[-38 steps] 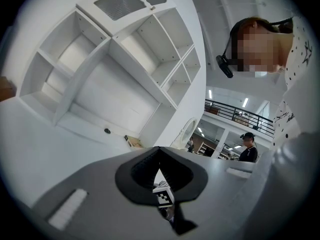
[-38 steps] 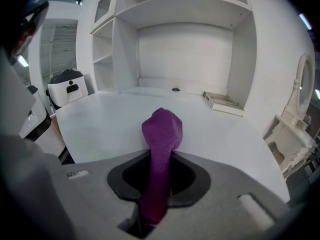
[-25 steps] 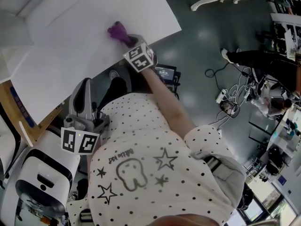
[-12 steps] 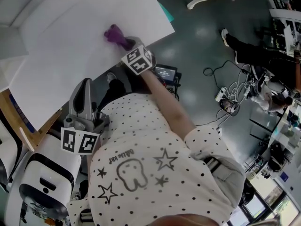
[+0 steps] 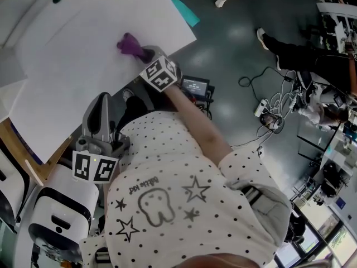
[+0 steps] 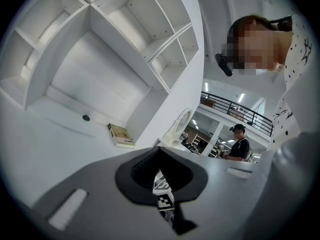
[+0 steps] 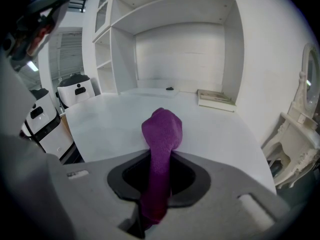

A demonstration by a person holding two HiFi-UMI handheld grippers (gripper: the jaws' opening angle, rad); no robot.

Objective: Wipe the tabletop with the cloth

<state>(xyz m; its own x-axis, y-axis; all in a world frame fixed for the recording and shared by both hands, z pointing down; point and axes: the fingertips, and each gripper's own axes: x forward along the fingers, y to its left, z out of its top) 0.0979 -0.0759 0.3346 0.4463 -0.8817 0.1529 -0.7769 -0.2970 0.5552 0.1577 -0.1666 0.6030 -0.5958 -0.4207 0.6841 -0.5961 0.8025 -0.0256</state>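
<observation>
Cloth point(image 7: 161, 134) purple, bunched, fuzzy

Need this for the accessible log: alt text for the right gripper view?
The right gripper is shut on a purple cloth, its bunched end on a white tabletop. A book lies near white shelves behind.

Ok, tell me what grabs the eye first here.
The purple cloth stands out most, pinched in the right gripper and pressed on the white tabletop near its front edge. Next, the left gripper sits idle low beside the person's polka-dot shirt, jaws together on nothing.
</observation>
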